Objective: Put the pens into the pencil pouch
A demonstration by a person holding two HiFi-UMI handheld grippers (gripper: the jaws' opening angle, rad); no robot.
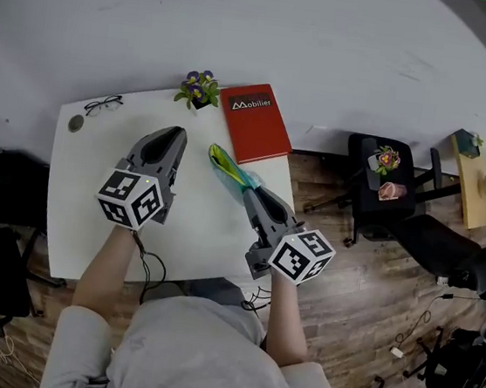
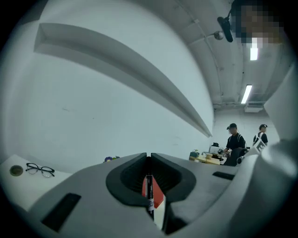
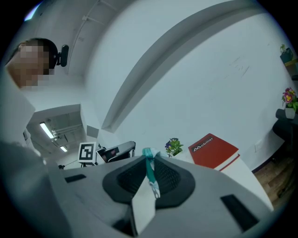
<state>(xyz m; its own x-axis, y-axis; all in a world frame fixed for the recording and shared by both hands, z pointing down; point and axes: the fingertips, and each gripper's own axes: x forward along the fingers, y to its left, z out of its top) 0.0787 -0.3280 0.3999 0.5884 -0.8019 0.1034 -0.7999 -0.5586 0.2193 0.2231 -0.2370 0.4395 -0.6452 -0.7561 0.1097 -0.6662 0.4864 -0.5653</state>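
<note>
My left gripper [image 1: 177,132] is held above the white table [image 1: 83,204], left of centre. In the left gripper view the left gripper [image 2: 149,159] is shut on a thin black pen [image 2: 149,191] that hangs straight down between the pads. The pen does not show in the head view. My right gripper [image 1: 249,189] is shut on the near end of a teal and green pencil pouch [image 1: 227,166], which stretches away from it towards the back left. In the right gripper view the right gripper [image 3: 150,156] pinches a teal edge of the pouch [image 3: 151,171].
A red book [image 1: 254,122] lies at the table's back right, next to a small pot of purple flowers [image 1: 199,89]. Black glasses [image 1: 103,104] and a small round disc [image 1: 76,123] lie at the back left. Office chairs [image 1: 384,193] stand on the wooden floor to the right.
</note>
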